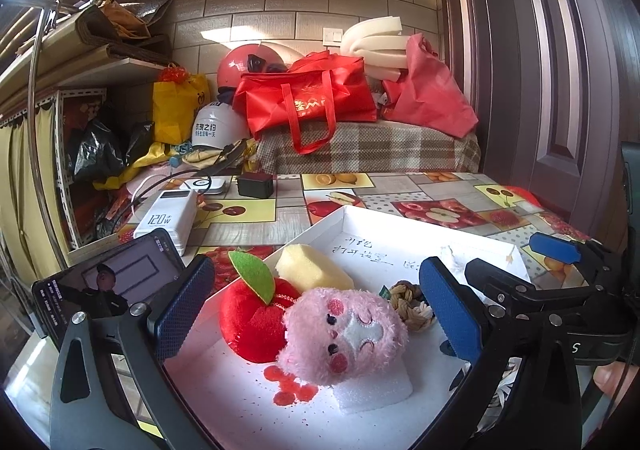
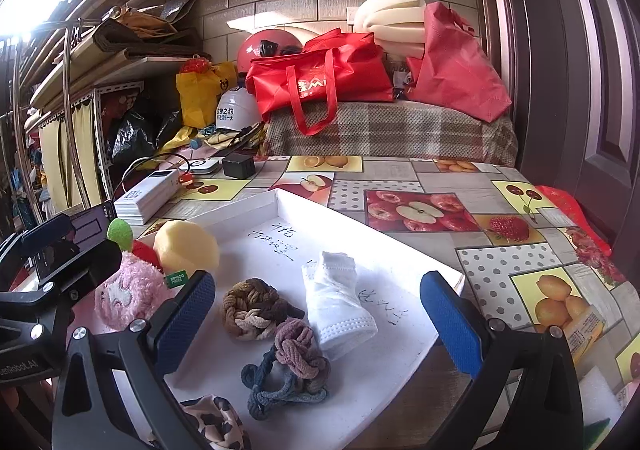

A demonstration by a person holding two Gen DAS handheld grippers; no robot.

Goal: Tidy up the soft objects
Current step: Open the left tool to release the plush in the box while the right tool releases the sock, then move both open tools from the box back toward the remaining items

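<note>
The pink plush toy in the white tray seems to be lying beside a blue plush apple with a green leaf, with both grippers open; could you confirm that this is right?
Not quite: the plush apple is red, not blue, as the left wrist view shows. The rest holds: it has a green leaf, the pink plush toy lies beside it in the white tray, and the left gripper and right gripper are open.

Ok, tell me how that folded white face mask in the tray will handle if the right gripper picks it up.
The white face mask looks like thin pleated fabric, so it will probably be light and floppy. It lies loosely folded, so it may unfold when lifted. The right gripper is open around it; pinching the thicker folded middle likely holds best.
</note>
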